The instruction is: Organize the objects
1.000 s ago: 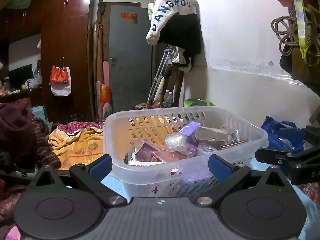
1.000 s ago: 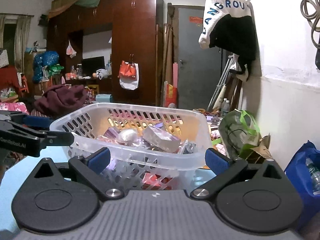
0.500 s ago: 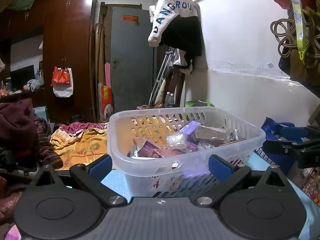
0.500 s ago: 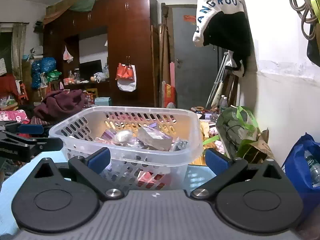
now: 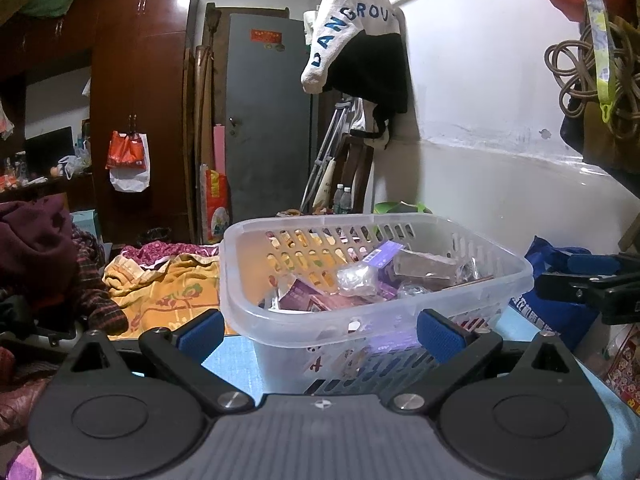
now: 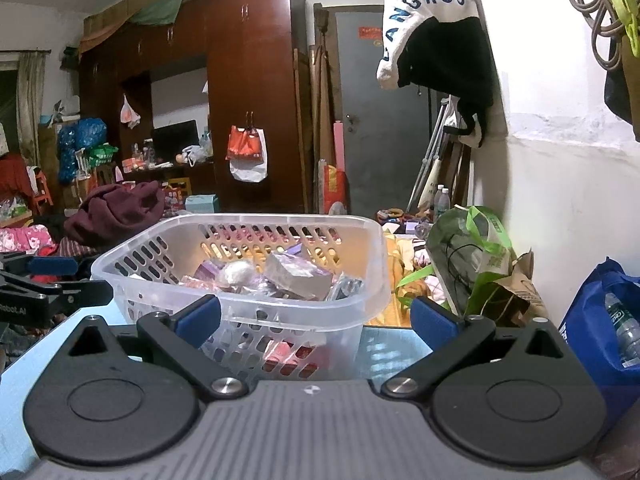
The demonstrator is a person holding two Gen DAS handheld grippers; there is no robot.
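My left gripper (image 5: 320, 330) is spread wide, its 2 blue pads apart and holding nothing, and the basket (image 5: 460, 240) sits just ahead of it on the light blue tabletop (image 5: 232, 360), its near corner between my fingers' line of sight but not touched. My right gripper (image 6: 316, 318) is likewise splayed and empty, with the same basket (image 6: 376, 264) straight in front, near wall facing me. Each gripper shows at the edge of the other's view, flanking the basket.

The basket is translucent white plastic, rectangular with rounded corners, a smooth rolled rim and walls pierced by rows of oval slots. Inside lies a loose heap: a purple carton (image 5: 382, 254), a brownish foil-wrapped block (image 5: 424, 268), a crinkled clear bag (image 5: 356, 278) around something pale, and flat pinkish packets (image 5: 320, 300). My fingers are matte black with ribbed blue rubber pads (image 5: 200, 332).
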